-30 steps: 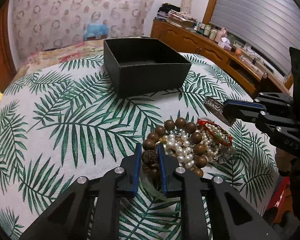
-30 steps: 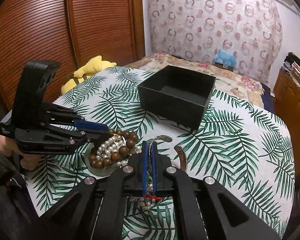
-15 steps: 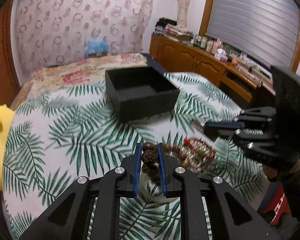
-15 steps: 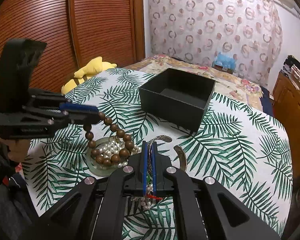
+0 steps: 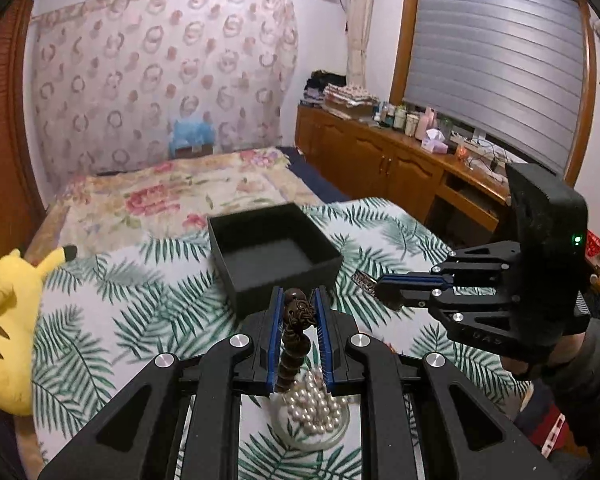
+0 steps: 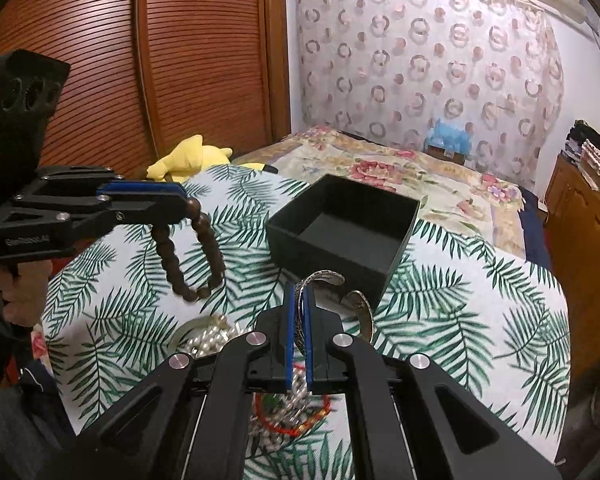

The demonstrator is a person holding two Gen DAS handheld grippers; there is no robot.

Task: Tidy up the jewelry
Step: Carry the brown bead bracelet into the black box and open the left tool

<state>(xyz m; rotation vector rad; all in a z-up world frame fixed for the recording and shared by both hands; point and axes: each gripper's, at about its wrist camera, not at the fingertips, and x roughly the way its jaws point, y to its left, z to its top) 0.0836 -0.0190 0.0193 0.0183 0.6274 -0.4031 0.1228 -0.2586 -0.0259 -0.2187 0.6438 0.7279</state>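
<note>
Palm-leaf tablecloth [image 6: 480,320] spreads under both my tools, and ahead of them sits the black open box [image 6: 342,232], its hollow showing nothing inside. My left gripper [image 5: 297,310] is lifted above the cloth, its blue pads pinching the brown wooden bead bracelet [image 6: 192,252] by the carved knot at its top; seen from the right wrist, the loop of beads hangs free below the fingers, clear of the cloth and to the left of the box. Seen from my left wrist, the box lies just beyond the fingertips. My right gripper [image 6: 299,312] is pressed together on a silver cuff bangle [image 6: 324,280], whose engraved band curls out past the fingertips toward the near wall of the box without touching it. Below and behind my tools, a small clear dish [image 5: 308,428] holds a heap of white pearls [image 5: 312,404], directly under my left gripper. Beneath my right gripper lie a red bead bracelet [image 6: 296,420] and further pearl strands in a tangle. Beyond my left gripper, a yellow plush toy [image 6: 192,156] lies at the table's far edge.
</note>
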